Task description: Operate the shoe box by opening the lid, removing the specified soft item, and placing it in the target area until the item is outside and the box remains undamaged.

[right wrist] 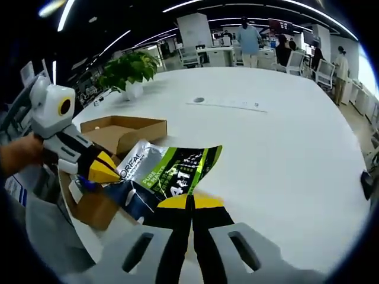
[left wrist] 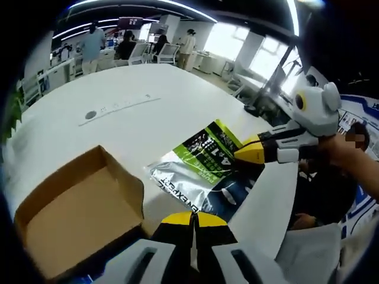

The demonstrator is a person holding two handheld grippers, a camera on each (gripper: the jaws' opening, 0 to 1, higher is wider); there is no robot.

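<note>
Left gripper [left wrist: 192, 218]: yellow tips pressed together, nothing between them, sitting at 6 o'clock in the left gripper view just over the near edge of the pouch [left wrist: 204, 171]. Right gripper [right wrist: 190, 201]: jaws clamped on the near edge of the same pouch [right wrist: 166, 171], tips at 6 o'clock in the right gripper view. Pouch is a soft foil pack, silver, green and dark blue with printed lettering, lying flat on the white table [left wrist: 118, 118], fully outside the box. In the left gripper view the right gripper [left wrist: 254, 152] comes in from 3 o'clock, held by a hand [left wrist: 346, 151], yellow tips on the pouch's far side. Shoe box [left wrist: 77, 213] is open, brown cardboard, at 8 o'clock, just beside the pouch, interior looks bare. In the right gripper view the left gripper [right wrist: 103, 171] enters from 9 o'clock, tip at the pouch edge; box [right wrist: 121, 131] behind it at 10 o'clock. Potted plant [right wrist: 127, 71] at 11 o'clock on the table edge. People [right wrist: 249, 38] and desks far back at 12.
</note>
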